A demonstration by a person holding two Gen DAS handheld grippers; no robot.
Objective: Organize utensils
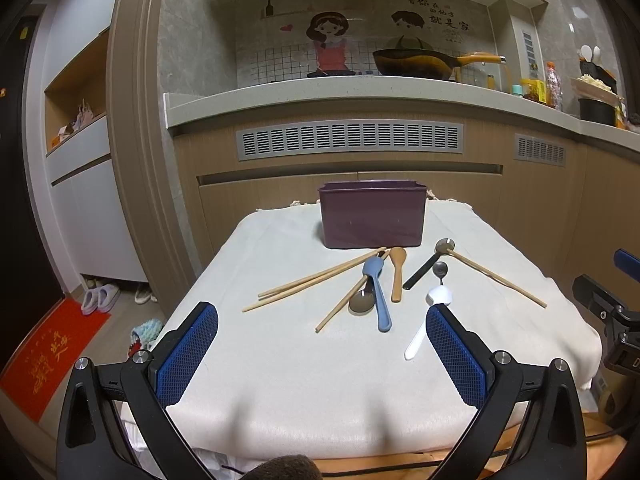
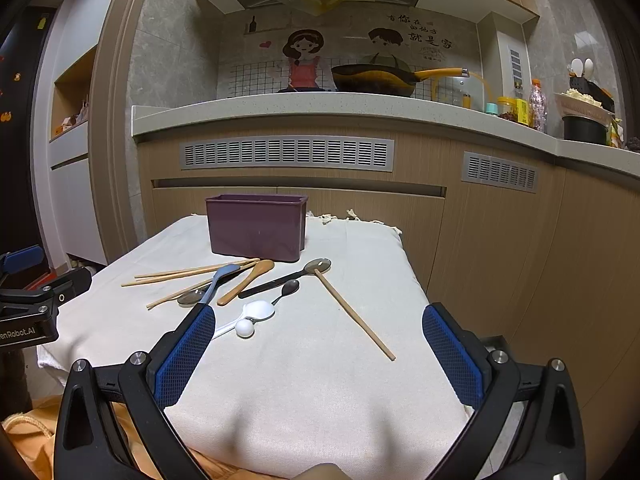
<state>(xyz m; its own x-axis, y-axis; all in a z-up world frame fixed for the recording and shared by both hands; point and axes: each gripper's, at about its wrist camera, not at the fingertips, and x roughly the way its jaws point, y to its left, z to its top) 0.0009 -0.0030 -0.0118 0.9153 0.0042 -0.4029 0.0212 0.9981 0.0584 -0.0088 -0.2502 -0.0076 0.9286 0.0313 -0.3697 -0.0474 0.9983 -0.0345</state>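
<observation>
A purple bin (image 1: 373, 214) (image 2: 257, 227) stands at the far side of a white cloth (image 1: 280, 380) (image 2: 320, 380). Utensils lie scattered in front of it: wooden chopsticks (image 1: 316, 278) (image 2: 188, 272), a blue spoon (image 1: 378, 292) (image 2: 218, 278), a wooden spoon (image 1: 397, 272) (image 2: 246, 282), a black-handled metal spoon (image 1: 426, 268) (image 2: 286, 278), a small metal spoon (image 1: 440, 270) (image 2: 288, 290), a white spoon (image 1: 424, 326) (image 2: 250, 316) and a lone chopstick (image 1: 496, 278) (image 2: 354, 316). My left gripper (image 1: 322, 316) hangs open above the near cloth. My right gripper (image 2: 318, 318) is open too, empty.
A kitchen counter (image 1: 360, 92) with a wok (image 1: 416, 62) and bottles rises behind the table. Cabinet fronts stand close behind the bin. The other gripper's body shows at the right edge (image 1: 616, 316) and at the left edge (image 2: 28, 312). Slippers and a red mat lie on the floor at left.
</observation>
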